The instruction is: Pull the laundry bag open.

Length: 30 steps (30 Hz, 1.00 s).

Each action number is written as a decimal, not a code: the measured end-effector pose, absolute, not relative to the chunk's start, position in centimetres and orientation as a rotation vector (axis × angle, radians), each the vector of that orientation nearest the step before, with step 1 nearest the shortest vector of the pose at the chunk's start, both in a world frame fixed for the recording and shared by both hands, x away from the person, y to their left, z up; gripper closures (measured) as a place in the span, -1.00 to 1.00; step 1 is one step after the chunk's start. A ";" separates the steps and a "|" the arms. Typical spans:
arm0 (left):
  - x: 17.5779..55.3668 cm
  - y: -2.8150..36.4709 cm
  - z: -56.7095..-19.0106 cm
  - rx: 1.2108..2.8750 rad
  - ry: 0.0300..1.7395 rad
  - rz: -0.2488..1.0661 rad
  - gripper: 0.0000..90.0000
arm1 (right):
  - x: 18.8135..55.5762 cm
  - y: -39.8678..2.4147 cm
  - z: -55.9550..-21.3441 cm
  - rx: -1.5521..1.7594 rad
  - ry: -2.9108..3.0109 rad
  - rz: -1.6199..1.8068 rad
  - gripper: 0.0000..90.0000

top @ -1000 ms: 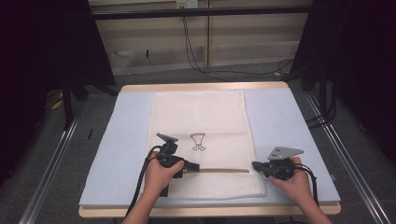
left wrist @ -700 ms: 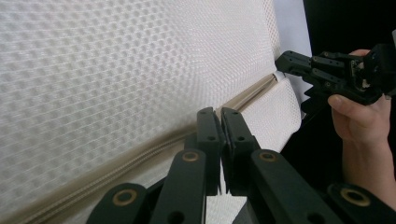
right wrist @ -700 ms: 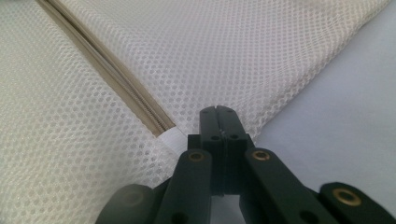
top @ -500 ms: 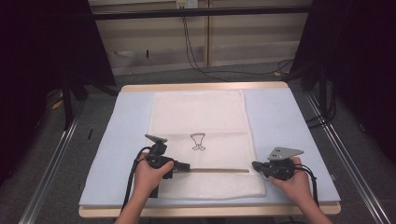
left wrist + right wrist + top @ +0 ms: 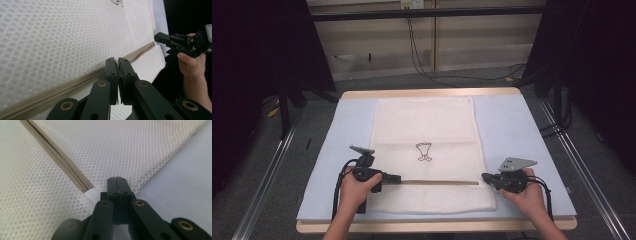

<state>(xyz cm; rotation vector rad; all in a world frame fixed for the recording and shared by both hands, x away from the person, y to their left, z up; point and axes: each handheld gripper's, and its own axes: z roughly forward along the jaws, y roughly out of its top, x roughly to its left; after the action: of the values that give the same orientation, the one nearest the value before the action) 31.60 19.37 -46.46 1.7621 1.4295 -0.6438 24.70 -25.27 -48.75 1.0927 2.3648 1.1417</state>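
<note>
Two closed grippers, left gripper (image 5: 398, 177) and right gripper (image 5: 485, 177), pinch the mesh laundry bag (image 5: 427, 125) along its zipper (image 5: 437, 182) near the table's (image 5: 522, 125) front edge; the bag looks light, limp, and best held at the zipper ends.

Left gripper (image 5: 118, 61) sits with its jaws pressed together over the mesh bag (image 5: 62, 42), right at the zipper (image 5: 75, 81); right gripper (image 5: 162, 38) meets the zipper's far end.

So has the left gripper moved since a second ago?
Yes. In the high view the left gripper has slid left along the zipper of the mesh bag, away from the printed emblem, toward the bag's left edge.
</note>
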 end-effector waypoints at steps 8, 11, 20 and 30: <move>31.6 22.1 -46.5 1.733 1.460 -0.635 0.94 | 24.7 -25.2 -48.7 1.094 2.366 1.139 1.00; 31.5 22.8 -46.5 1.728 1.469 -0.621 0.94 | 24.7 -25.2 -48.7 1.091 2.364 1.138 1.00; 31.2 25.2 -46.5 1.704 1.496 -0.583 0.94 | 24.7 -25.2 -48.7 1.094 2.365 1.137 1.00; 30.9 27.9 -46.9 1.669 1.532 -0.576 0.94 | 24.7 -25.2 -48.7 1.086 2.362 1.136 1.00</move>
<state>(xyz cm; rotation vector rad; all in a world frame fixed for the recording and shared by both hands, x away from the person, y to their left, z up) 30.92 27.94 -46.90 1.6689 1.5317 -0.5757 24.68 -25.21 -48.74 1.0856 2.3621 1.1365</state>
